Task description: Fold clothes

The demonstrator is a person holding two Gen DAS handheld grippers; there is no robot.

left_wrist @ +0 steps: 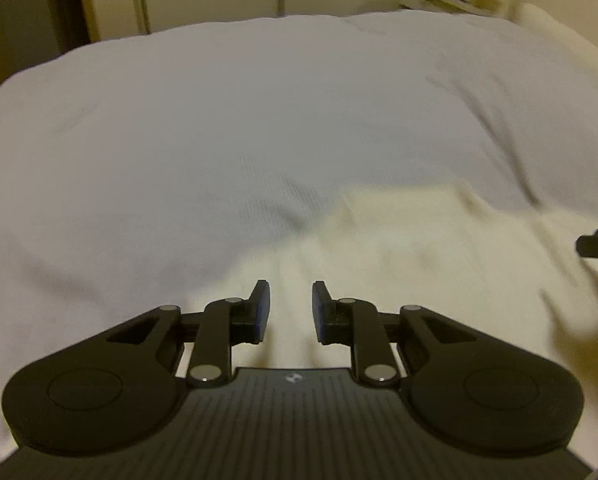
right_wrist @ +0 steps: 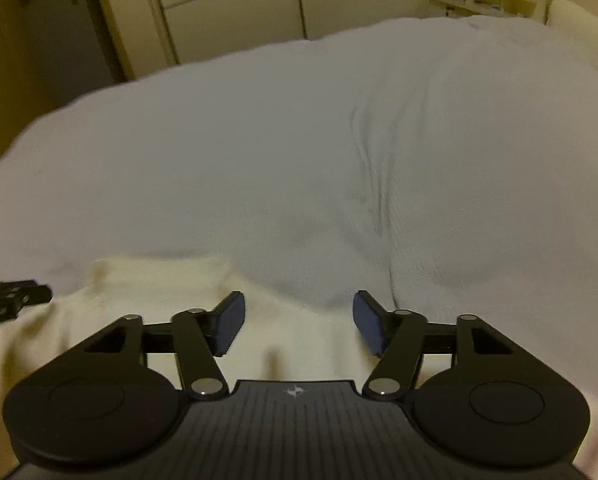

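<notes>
left gripper (left_wrist: pixel 291 312) parted, empty | right gripper (right_wrist: pixel 299 322) wide, empty | cream garment (left_wrist: pixel 419 264) below | no legible writing

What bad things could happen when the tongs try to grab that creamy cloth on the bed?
1. The cream garment is nearly the same colour as the white bedcover, so the tongs might pinch the cover too.
2. Both views are blurry, so an edge may be missed; the left tongs and right tongs are both open and empty.
3. The garment looks rumpled, so a fold might come out crooked.
</notes>
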